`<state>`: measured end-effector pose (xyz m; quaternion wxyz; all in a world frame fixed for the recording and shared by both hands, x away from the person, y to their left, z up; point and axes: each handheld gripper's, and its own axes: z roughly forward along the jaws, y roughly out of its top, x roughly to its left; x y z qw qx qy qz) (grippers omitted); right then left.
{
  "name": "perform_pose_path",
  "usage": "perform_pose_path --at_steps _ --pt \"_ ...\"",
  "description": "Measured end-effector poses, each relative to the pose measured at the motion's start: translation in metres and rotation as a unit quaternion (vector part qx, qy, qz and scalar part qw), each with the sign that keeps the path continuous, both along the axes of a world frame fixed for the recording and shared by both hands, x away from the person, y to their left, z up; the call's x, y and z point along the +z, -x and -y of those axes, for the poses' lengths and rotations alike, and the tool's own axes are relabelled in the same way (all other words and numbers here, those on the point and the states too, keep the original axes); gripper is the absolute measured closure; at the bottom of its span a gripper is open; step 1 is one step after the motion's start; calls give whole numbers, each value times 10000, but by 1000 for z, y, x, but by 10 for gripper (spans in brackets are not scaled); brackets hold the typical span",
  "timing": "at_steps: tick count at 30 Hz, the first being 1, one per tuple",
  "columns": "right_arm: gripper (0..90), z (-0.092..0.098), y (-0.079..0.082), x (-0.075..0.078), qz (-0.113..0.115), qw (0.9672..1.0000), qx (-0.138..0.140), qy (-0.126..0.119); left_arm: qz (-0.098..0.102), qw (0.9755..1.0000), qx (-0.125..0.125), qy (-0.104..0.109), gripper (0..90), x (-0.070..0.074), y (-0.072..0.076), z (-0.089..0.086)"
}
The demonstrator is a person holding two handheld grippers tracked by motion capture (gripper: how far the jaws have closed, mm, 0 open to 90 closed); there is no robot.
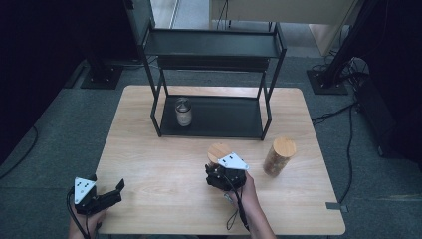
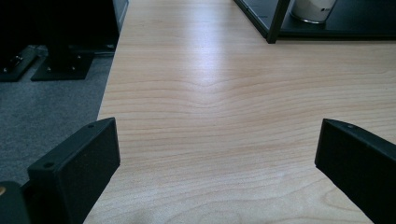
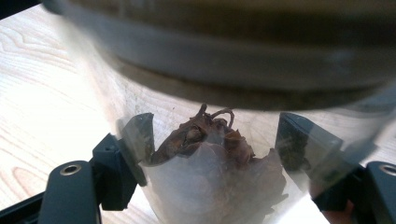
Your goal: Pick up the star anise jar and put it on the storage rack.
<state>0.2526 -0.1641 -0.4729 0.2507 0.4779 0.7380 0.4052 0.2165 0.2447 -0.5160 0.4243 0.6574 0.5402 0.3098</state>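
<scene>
My right gripper (image 1: 217, 167) is clamped on a clear jar (image 3: 210, 177) w/ a wooden lid (image 1: 218, 151); both pads press the glass, dried brownish stuff inside. That jar sits in front of the black rack (image 1: 214, 74), well short of its bottom shelf. So grab looks done, placing isn't, I'd say. One jar (image 1: 183, 111) is already on the rack's bottom shelf, left side. Another wood-lidded jar (image 1: 279, 156) waits on the table (image 1: 149, 164), front-right of the rack. Left gripper (image 1: 112, 191) hangs idle far front-left of the rack, jaws apart, nothing btwn them.
</scene>
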Motion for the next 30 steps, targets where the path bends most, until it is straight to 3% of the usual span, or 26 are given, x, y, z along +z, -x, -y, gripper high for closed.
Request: perform_pose_path --at_steps 30 --pt "253 -5 -46 3 -56 9998 -185 97 -16 10000 -27 -3 2 0 0 0"
